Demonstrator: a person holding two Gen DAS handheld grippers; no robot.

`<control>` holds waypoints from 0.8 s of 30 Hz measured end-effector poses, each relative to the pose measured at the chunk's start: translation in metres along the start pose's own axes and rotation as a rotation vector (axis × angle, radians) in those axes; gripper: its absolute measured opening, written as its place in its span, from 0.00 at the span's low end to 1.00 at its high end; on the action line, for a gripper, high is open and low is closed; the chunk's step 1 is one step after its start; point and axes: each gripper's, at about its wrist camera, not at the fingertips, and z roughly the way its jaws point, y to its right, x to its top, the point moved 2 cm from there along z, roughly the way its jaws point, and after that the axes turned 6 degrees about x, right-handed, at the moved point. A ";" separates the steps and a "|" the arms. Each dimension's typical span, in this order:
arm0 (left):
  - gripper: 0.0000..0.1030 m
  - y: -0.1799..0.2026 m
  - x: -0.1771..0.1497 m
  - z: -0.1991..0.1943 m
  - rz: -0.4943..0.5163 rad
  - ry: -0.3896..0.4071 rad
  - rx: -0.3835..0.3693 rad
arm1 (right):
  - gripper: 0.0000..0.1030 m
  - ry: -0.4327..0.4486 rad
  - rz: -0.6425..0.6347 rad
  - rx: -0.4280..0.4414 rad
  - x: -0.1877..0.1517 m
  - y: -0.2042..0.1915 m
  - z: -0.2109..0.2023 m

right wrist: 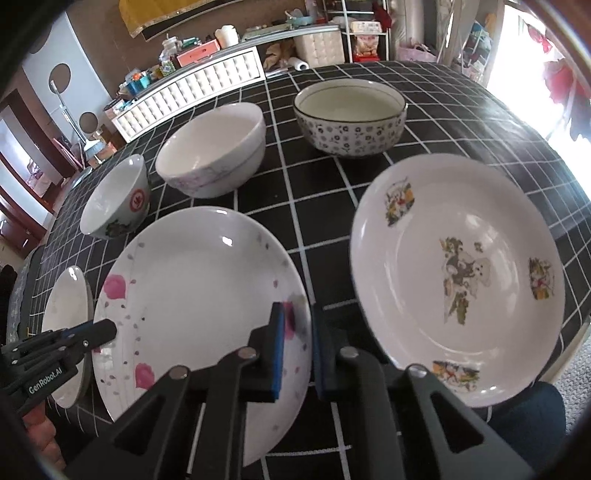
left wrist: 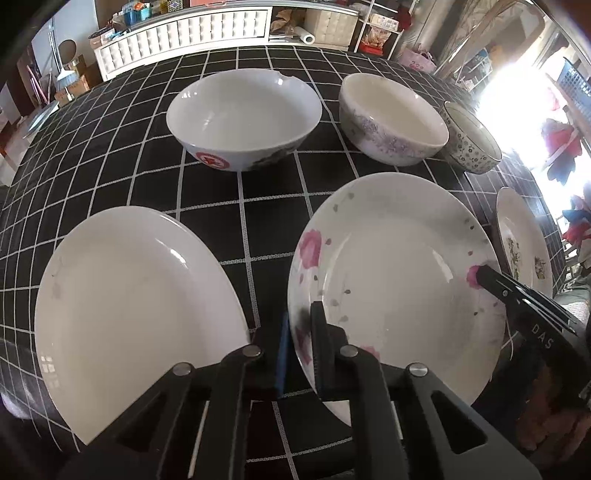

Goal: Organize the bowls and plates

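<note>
Where black grid tablecloth ends, cluttered white cabinet behind.

At the bottom centre of the frame the left gripper has its two fingers pinched on the near rim of the pink-flowered plate, one finger over the rim and one under it. The right gripper reaches in from the lower right, its tip on the same plate's right rim. A plain white plate lies at lower left on the black checked tablecloth. Across the top sit a white bowl with a chipped rim, a lilac-patterned bowl, and a small dotted bowl. A picture plate shows at the right edge.
</note>
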 end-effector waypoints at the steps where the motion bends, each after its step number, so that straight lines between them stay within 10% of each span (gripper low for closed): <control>1: 0.09 0.000 -0.001 -0.001 0.000 -0.003 -0.002 | 0.16 -0.004 0.002 -0.004 0.000 0.000 -0.001; 24: 0.09 -0.057 -0.040 -0.076 -0.070 0.079 0.060 | 0.16 0.017 -0.082 0.075 -0.007 -0.071 -0.033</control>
